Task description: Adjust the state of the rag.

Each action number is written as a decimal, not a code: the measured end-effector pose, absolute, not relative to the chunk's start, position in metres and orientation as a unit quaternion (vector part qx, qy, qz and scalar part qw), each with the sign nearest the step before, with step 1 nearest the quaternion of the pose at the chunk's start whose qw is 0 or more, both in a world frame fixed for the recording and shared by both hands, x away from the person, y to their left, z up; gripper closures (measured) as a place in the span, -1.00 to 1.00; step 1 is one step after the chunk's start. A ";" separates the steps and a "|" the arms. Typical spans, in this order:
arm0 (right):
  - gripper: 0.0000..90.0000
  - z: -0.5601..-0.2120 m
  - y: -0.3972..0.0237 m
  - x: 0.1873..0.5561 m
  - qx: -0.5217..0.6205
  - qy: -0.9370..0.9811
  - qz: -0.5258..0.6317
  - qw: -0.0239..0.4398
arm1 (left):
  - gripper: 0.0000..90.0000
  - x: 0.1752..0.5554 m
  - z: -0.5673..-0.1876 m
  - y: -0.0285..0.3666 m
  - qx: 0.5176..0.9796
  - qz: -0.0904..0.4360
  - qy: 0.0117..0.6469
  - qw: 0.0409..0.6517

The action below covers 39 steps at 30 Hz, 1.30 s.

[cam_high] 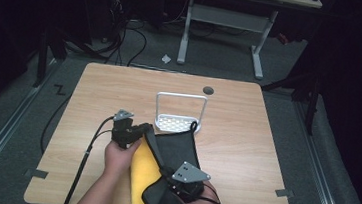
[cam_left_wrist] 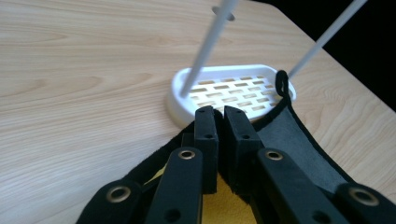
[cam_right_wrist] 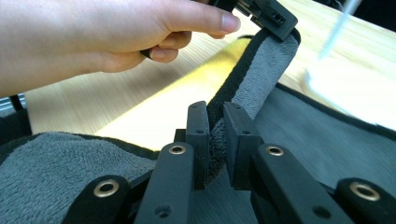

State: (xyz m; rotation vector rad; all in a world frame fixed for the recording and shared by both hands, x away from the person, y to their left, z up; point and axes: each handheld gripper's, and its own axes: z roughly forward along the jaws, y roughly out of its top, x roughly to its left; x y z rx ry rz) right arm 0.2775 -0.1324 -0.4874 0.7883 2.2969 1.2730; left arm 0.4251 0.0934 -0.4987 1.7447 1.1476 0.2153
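We find both grippers clamped on one edge of the grey-and-yellow cloth: left gripper near the white rack, right gripper nearer us (apparently to fold it) over the bench.

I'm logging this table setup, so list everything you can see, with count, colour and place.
cloth: one, dark grey with a yellow side, near edge of the table, far corner lying on the rack
rack: one, white, slotted base with a hoop handle, table middle
table: one, light wood
desk frame: one, white, on the floor beyond the table
left gripper: black, jaws shut on the cloth edge
right gripper: black, jaws shut on the cloth edge
hands: two, at the near edge
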 end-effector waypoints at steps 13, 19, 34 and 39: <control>0.79 -0.492 -0.183 0.280 0.315 0.815 0.441 0.207 | 0.86 0.435 -0.496 0.050 0.731 0.074 0.457 0.501; 0.78 -0.498 -0.193 0.274 0.319 0.818 0.430 0.207 | 0.85 0.434 -0.501 0.039 0.735 0.065 0.451 0.502; 0.48 -0.499 -0.216 0.270 0.349 0.806 0.425 0.216 | 0.62 0.438 -0.499 0.014 0.742 0.063 0.440 0.502; 0.39 -0.495 -0.218 0.269 0.349 0.797 0.431 0.237 | 0.19 0.433 -0.497 0.010 0.740 0.066 0.426 0.517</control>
